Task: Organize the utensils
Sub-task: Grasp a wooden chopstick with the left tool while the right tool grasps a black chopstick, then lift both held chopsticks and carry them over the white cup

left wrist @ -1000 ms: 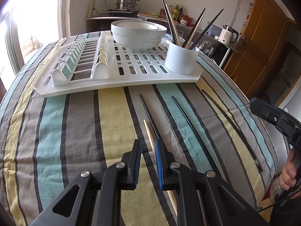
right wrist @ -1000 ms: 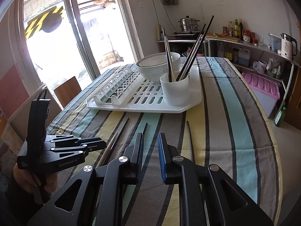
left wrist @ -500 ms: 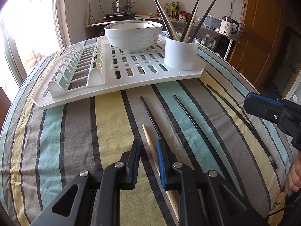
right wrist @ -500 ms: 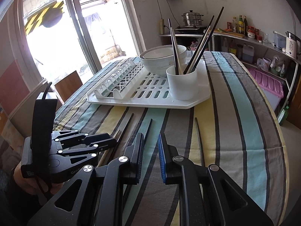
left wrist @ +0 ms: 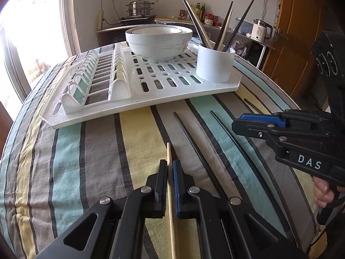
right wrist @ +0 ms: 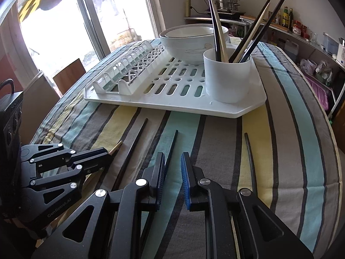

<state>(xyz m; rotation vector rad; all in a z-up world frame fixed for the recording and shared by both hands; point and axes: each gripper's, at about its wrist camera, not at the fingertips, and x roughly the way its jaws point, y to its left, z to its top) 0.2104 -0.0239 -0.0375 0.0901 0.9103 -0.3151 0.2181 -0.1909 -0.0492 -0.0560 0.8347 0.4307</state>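
Your left gripper (left wrist: 170, 172) is clenched on the wooden chopstick (left wrist: 168, 151), pads pinching it near its far end, tip poking out toward 12 o'clock; the stick looks low over the striped tablecloth (left wrist: 86, 161), cannot tell if it's lifted yet. Your right gripper (right wrist: 173, 164) is released, jaws apart, straddling the middle black chopstick (right wrist: 172, 144) without touching it, probably lined up for its own grab. Another black chopstick (right wrist: 133, 142) lies at its 10 o'clock, a third (right wrist: 250, 153) at 2 o'clock, both loose on the cloth. The white utensil cup (left wrist: 215, 64) sits at 1 o'clock on the drying rack (left wrist: 151, 90), already holding several chopsticks, so that's the likely drop spot. Stacked bowls (left wrist: 158, 41) sit at 12, just beside the cup. Gripping near the end leaves a long tail behind, so watch swing when you tip it into the cup.
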